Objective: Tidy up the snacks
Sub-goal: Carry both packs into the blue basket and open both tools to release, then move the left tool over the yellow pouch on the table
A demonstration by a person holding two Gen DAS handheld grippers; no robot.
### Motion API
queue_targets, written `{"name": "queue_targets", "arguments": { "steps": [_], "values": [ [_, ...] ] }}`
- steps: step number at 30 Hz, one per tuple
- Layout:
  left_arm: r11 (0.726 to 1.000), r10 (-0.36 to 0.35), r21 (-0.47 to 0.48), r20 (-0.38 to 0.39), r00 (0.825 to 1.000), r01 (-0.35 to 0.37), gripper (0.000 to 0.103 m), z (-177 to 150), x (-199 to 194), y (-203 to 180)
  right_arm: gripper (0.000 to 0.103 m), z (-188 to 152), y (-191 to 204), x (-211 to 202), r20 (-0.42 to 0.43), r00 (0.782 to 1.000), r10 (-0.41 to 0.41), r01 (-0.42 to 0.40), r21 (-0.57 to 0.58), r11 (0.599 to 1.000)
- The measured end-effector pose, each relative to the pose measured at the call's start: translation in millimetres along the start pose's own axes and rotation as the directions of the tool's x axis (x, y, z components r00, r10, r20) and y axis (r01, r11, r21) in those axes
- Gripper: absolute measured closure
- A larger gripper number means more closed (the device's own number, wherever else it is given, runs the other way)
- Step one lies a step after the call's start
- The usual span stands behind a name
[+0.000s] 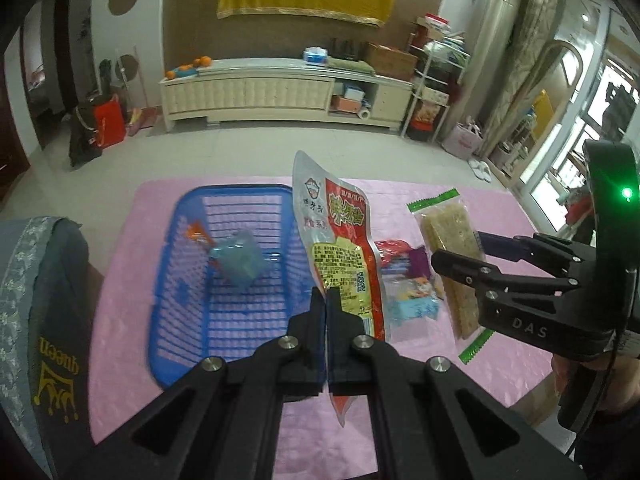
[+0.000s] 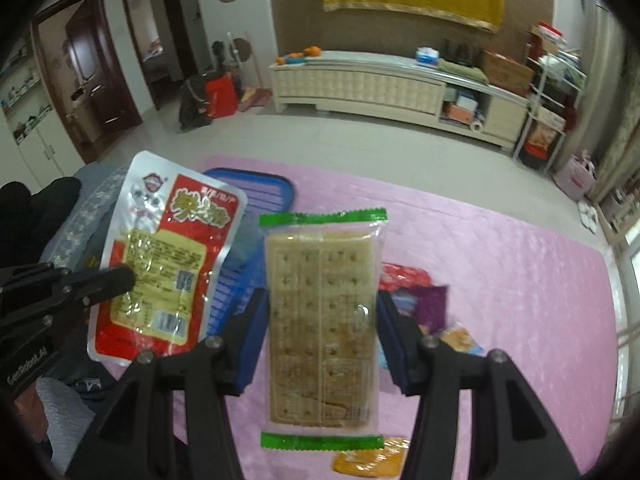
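My left gripper (image 1: 327, 298) is shut on the lower edge of a red and silver snack pouch (image 1: 338, 232), which stands upright above the right side of a blue plastic basket (image 1: 240, 191). In the basket lie a pale blue packet (image 1: 240, 262) and a small orange packet (image 1: 198, 236). My right gripper (image 2: 322, 300) is shut on a clear cracker pack with green ends (image 2: 322, 312), held above the pink cloth. The right wrist view also shows the red pouch (image 2: 168, 256) in the left gripper (image 2: 122, 276), with the basket (image 2: 256, 179) behind it.
Loose snack packets (image 1: 404, 280) lie in a small pile on the pink tablecloth (image 1: 440, 384) right of the basket; an orange packet (image 2: 368, 462) lies near the front edge. A grey cushion printed "queen" (image 1: 48, 320) sits at the left. Beyond the table is open floor and a low cabinet (image 1: 280, 92).
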State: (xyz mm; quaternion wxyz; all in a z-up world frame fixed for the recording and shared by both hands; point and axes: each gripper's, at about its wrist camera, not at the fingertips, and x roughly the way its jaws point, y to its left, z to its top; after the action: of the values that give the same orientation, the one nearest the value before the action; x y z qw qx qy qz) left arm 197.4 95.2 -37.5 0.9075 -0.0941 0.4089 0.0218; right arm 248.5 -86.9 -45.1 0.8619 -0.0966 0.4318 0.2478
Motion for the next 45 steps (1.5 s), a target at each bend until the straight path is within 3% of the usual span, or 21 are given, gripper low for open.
{"name": "queue_targets", "arguments": {
  "steps": [8, 15, 26, 32, 33, 36, 37, 39, 45],
  "values": [
    [0.998, 0.059, -0.028, -0.004, 0.998, -0.059, 0.103, 6.2, -8.2, 54.1, 0.046, 25.8, 49.2, 29.4, -0.031, 0.997, 0.066, -0.067, -0.032, 0.997],
    [0.996, 0.075, -0.045, -0.046, 0.996, -0.077, 0.103, 9.5, 12.4, 89.2, 0.046, 43.0, 73.6, 66.7, -0.083, 0.992, 0.096, -0.098, -0.029, 0.995],
    [0.999, 0.046, -0.015, -0.123, 0.991, -0.049, 0.103, 15.8, 61.5, 104.3, 0.046, 59.0, 85.2, 115.5, -0.169, 0.982, 0.080, -0.081, 0.002, 0.997],
    [0.999, 0.045, -0.022, -0.102, 0.994, -0.047, 0.101, 20.4, 63.4, 110.5, 0.044, 63.0, 88.9, 125.4, -0.186, 0.980, 0.070, -0.078, -0.038, 0.996],
    [0.998, 0.060, -0.006, -0.095, 0.994, -0.061, 0.095, 19.8, 60.7, 107.0, 0.043, 61.6, 88.4, 125.6, -0.194, 0.980, 0.050, -0.061, -0.048, 0.997],
    [0.996, 0.089, 0.016, -0.072, 0.993, -0.088, 0.058, 15.7, 48.7, 98.8, 0.036, 55.6, 83.8, 121.2, -0.197, 0.980, 0.014, -0.025, -0.053, 0.998],
    [0.997, 0.081, 0.019, -0.058, 0.995, -0.080, 0.055, 13.6, 42.6, 95.9, 0.033, 52.0, 80.2, 114.6, -0.185, 0.983, 0.005, -0.014, -0.049, 0.999],
    [0.998, 0.066, 0.014, -0.051, 0.996, -0.066, 0.051, 10.3, 33.1, 89.8, 0.017, 49.7, 76.3, 105.6, -0.168, 0.986, 0.015, -0.024, -0.050, 0.998],
    [0.998, 0.055, -0.008, -0.046, 0.997, -0.056, 0.050, -0.1, 14.9, 84.1, 0.016, 35.0, 68.2, 59.2, -0.059, 0.998, 0.013, -0.015, -0.038, 0.999]
  ]
}}
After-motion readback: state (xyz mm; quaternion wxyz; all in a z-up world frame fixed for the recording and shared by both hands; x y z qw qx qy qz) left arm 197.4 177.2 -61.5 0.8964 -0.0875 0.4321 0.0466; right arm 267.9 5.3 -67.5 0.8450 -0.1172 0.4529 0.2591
